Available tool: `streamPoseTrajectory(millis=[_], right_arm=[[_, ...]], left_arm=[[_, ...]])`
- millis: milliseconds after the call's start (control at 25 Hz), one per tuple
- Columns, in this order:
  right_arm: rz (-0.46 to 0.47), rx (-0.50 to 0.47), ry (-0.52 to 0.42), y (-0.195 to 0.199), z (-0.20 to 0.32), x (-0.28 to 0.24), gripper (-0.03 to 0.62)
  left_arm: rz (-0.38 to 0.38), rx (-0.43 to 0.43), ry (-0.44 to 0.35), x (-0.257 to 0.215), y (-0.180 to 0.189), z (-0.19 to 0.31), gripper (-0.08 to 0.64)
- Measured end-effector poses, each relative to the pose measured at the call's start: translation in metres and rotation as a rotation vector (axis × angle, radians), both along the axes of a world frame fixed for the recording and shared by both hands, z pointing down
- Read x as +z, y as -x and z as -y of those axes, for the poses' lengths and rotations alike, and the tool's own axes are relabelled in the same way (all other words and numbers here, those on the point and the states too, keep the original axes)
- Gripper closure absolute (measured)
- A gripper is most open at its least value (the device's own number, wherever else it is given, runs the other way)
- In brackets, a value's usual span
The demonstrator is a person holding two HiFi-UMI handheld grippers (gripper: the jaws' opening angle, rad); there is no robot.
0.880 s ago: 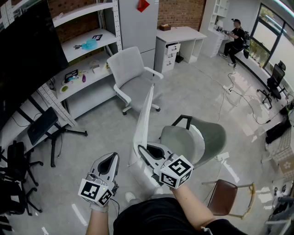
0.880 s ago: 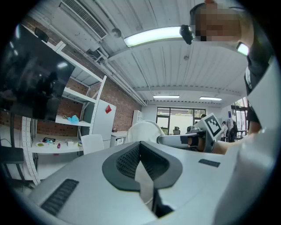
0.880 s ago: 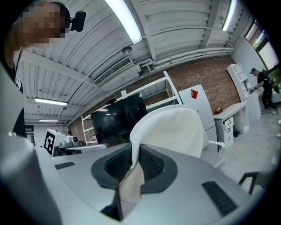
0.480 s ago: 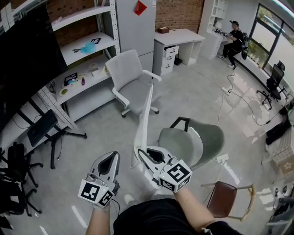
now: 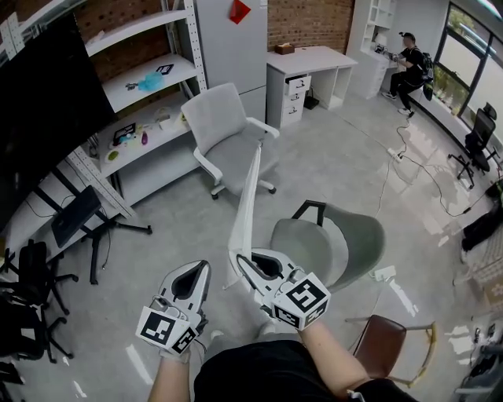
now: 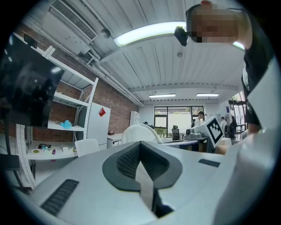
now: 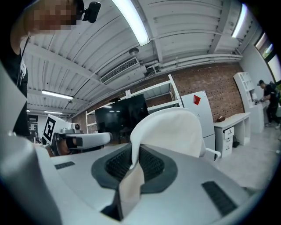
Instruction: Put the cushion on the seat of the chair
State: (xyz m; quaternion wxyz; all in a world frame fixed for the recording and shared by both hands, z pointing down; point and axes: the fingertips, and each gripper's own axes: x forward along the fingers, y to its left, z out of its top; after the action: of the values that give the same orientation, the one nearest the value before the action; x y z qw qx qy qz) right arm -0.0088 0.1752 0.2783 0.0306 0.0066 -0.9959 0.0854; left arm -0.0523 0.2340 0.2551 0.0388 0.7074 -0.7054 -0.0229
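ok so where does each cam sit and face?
Head view: on the person's head, steeply down; shows forearms, left gripper, right gripper clamping the white cushion, grey chair below.
Left gripper view: on that gripper, level toward the windows; shows its jaws, person's torso.
Right gripper view: on its gripper, level toward the shelving; shows its jaws on the cushion, person's torso.
Shared: both gripper views show the cushion.

- Metal shelf rack along the brick wall, with small items and a blue thing on its shelves
- Large black screen at the left
- White table with drawers and a small brown box on top
- Tall white cabinet bearing a red mark
- Brown chair at lower right
- A person seated by the windows
- Cables across the grey floor
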Motion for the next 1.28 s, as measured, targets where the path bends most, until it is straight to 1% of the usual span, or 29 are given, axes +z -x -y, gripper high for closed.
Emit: streamPoseTrajectory(millis=[200, 360, 520, 720, 920, 1280], right_arm=[[-0.011, 0.004, 0.006, -0.004, 0.012, 0.008, 0.538], [-0.034, 0.019, 0.015, 0.0, 0.028, 0.017, 0.538], [-0.057, 0.035, 0.015, 0.008, 0.048, 0.022, 0.537], [-0.088, 0.06, 0.01, 0.031, 0.072, 0.029, 0.538], [-0.14, 0.104, 0.006, 0.059, 0.098, 0.042, 0.538], [-0.204, 0.162, 0.0, 0.116, 0.123, 0.054, 0.538]], left_arm=[[-0.028, -0.014, 0.013, 0.009, 0.0, 0.01, 0.549], [-0.027, -0.011, 0.014, 0.015, 0.008, 0.024, 0.549], [-0.043, 0.001, 0.018, 0.021, 0.02, 0.047, 0.549], [-0.072, 0.032, 0.036, 0.033, 0.047, 0.076, 0.549], [-0.106, 0.065, 0.048, 0.042, 0.077, 0.103, 0.549], [-0.152, 0.11, 0.062, 0.052, 0.14, 0.131, 0.549]])
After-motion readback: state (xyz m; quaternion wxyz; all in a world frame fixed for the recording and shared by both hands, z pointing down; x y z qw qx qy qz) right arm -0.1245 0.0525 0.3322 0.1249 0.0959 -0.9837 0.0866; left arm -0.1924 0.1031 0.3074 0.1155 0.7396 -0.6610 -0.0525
